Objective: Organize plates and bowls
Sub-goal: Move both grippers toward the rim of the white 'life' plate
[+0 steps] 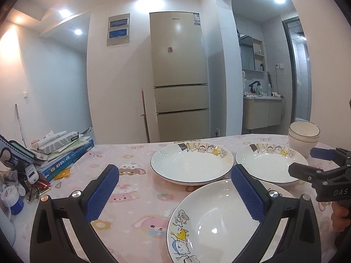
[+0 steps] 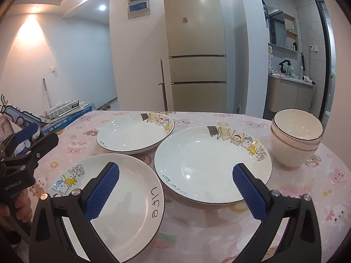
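Three white cartoon-print plates lie apart on the pink tablecloth: a near plate (image 1: 219, 223) (image 2: 122, 199), a far left plate (image 1: 192, 163) (image 2: 135, 132) and a right plate (image 1: 271, 162) (image 2: 211, 164). Two stacked white bowls (image 1: 303, 138) (image 2: 296, 137) stand right of the plates. My left gripper (image 1: 175, 188) is open and empty, above the near plate's left edge. My right gripper (image 2: 176, 188) is open and empty, between the near and right plates. Each gripper shows in the other's view, the right one (image 1: 316, 164) and the left one (image 2: 28, 140).
A pile of books and boxes (image 1: 63, 151) (image 2: 65, 111) and small clutter (image 1: 26, 182) sit at the table's left edge. A beige fridge (image 1: 179, 76) stands behind the table, with a bathroom vanity (image 1: 263, 111) to the right.
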Available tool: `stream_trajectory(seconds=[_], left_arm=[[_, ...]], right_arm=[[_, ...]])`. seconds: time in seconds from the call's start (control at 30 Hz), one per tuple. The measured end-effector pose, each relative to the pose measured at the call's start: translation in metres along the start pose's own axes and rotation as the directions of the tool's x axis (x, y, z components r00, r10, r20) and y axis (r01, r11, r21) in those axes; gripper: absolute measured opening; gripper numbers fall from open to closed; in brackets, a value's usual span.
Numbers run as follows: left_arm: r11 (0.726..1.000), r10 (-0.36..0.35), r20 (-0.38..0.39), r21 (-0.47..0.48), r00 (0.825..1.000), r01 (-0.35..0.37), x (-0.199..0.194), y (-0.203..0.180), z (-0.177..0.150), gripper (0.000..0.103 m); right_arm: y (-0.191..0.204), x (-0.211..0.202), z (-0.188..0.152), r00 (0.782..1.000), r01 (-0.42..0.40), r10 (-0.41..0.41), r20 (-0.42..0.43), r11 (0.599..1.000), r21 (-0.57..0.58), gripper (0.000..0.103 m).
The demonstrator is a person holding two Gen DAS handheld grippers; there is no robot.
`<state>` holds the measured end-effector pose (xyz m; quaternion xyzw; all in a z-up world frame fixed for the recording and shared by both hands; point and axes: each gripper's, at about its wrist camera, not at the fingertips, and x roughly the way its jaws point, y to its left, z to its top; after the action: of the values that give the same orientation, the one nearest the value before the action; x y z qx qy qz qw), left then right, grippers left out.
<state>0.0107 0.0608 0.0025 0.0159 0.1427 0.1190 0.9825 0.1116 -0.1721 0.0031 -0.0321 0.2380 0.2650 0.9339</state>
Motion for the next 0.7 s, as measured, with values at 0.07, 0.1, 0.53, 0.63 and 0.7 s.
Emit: stream_trajectory(seconds=[0.07, 0.1, 0.53, 0.63, 0.7], left_arm=[[1.000, 0.002, -0.002, 0.001, 1.000, -0.002, 0.001, -0.001, 0.000, 0.103], [1.000, 0.004, -0.002, 0.003, 1.000, -0.004, 0.001, -0.001, 0.000, 0.103], [0.997, 0.072, -0.042, 0.039, 0.997, -0.071, 0.003, -0.007, -0.002, 0.103], [1.000, -0.005, -0.104, -0.008, 0.995, 0.004, 0.011, 0.001, 0.000, 0.103], [1.000, -0.020, -0.121, -0.001, 0.992, 0.020, 0.014, 0.003, 0.000, 0.103]], right_arm=[[0.000, 0.001, 0.001, 1.000, 0.003, -0.003, -0.004, 1.000, 0.002, 0.103], [0.000, 0.002, 0.001, 1.000, 0.007, -0.007, -0.006, 1.000, 0.001, 0.103], [0.000, 0.004, 0.002, 0.999, -0.005, 0.005, -0.044, 1.000, -0.001, 0.087], [-0.007, 0.012, 0.001, 0.993, -0.039, 0.044, -0.106, 0.998, 0.045, 0.076], [-0.010, 0.017, 0.000, 0.989, -0.045, 0.053, -0.138, 0.997, 0.057, 0.067]])
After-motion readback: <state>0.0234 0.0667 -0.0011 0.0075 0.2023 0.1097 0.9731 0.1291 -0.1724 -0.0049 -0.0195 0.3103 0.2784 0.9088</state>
